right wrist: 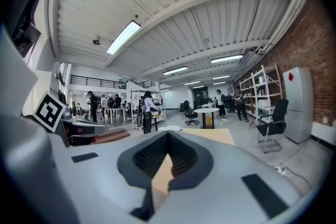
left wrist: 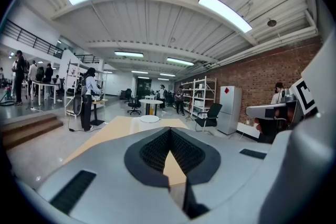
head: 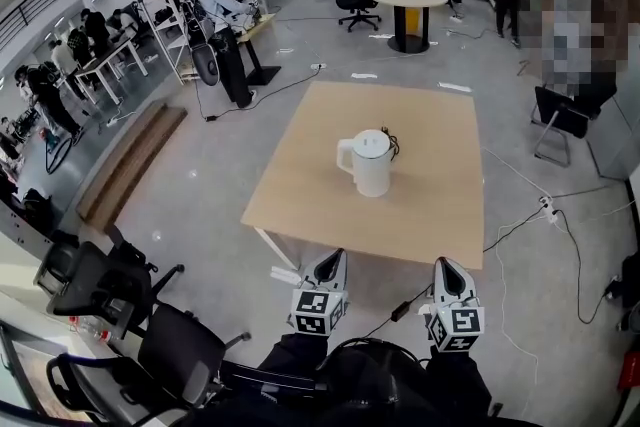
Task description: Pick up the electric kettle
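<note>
Lister: Dark sleeves [head: 295, 355], nearest entry. Just ahead of them, left tool [head: 334, 260] and right tool [head: 448, 267], side by side, roughly level, short of the tabletop [head: 300, 200].

Checker: Hazards?

Lister: One electric kettle [head: 370, 162], white, upright, well ahead of both tools and between their lines, nearer the left. The handle [head: 345, 155] is on the left tool's side. What looks like a dark cord [head: 391, 146] is at the far side. Judged risks: a tool arriving closed would shove or tip the kettle rather than grip it. The smooth round body may slip, so the handle looks the safer hold. The cord could drag on lifting.

Checker: Tool state?

Lister: Left tool [left wrist: 169, 136]: jaws together, tips meeting, nothing between, touching nothing. Right tool [right wrist: 167, 139]: likewise closed and empty. Both must open before any grasp.
</note>
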`<move>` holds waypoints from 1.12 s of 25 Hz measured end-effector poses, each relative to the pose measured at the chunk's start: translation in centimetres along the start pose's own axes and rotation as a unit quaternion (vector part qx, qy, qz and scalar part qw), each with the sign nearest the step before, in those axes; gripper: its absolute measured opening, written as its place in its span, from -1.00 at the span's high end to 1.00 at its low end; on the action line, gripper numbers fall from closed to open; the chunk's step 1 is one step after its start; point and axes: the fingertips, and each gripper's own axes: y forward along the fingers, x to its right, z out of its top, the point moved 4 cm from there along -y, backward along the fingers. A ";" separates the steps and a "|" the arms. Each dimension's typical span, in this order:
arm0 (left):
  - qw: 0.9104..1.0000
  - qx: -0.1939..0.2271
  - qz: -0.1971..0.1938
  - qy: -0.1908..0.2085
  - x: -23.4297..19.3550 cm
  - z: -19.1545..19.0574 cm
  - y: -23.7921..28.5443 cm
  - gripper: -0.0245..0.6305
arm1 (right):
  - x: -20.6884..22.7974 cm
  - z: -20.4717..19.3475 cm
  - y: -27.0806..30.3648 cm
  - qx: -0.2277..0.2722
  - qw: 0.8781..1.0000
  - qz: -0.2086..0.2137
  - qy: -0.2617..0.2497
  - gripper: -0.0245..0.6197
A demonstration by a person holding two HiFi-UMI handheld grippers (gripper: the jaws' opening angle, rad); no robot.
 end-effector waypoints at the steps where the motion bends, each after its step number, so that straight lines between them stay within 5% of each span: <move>1: 1.000 -0.001 0.000 0.000 0.1 0.0 0.1 0.93 | 0.0 0.0 0.1 -0.001 1.000 0.001 -0.001 0.92; 20: 1.000 -0.029 -0.012 0.003 4.9 -2.5 0.4 0.93 | 2.6 -2.8 -1.8 -0.040 0.999 0.023 0.008 0.92; 28: 0.999 -0.039 0.006 -0.006 3.1 -3.2 1.7 0.93 | 2.6 -3.1 0.5 -0.043 0.998 0.035 0.012 0.92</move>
